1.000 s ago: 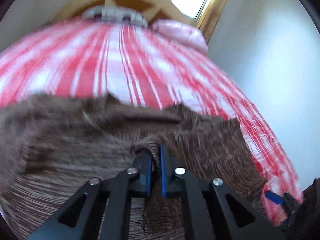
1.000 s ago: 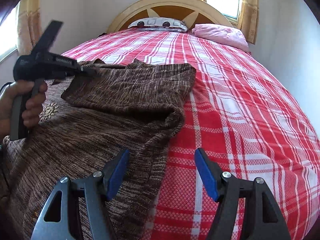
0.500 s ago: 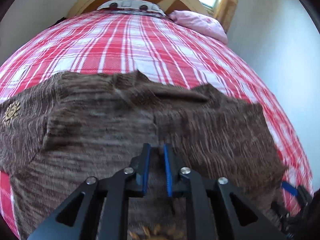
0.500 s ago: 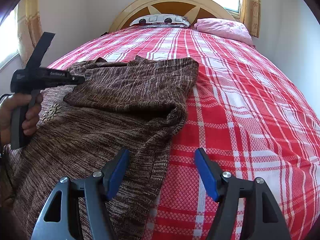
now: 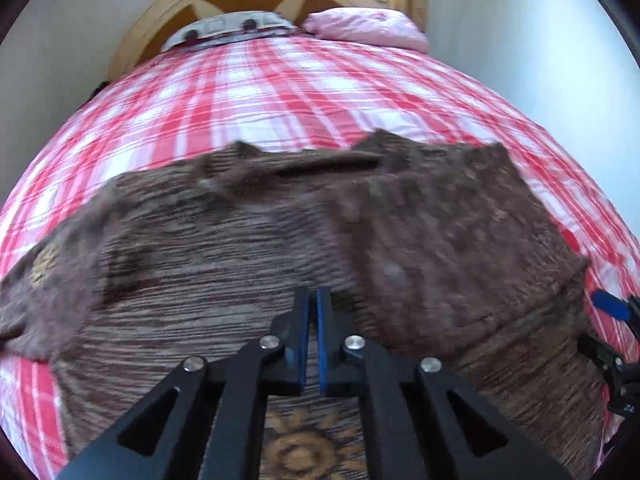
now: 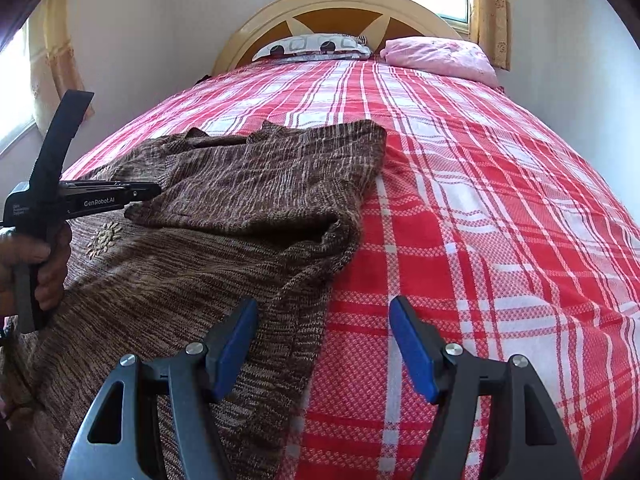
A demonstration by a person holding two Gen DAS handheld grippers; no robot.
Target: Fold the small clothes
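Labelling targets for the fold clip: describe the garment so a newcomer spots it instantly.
Start at the bed with the red-and-white plaid cover and arched wooden headboard. On its near left part lies a brown marled knit sweater, one side already folded over itself. Unlike the pink pillow and patterned pillow at the headboard, it is dark, ribbed, with a tan embroidered flower.

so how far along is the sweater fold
One side of the brown sweater already lies folded over its middle. The left gripper is shut, holding nothing; the right gripper hangs open at the near edge. The other side and the final fold remain.
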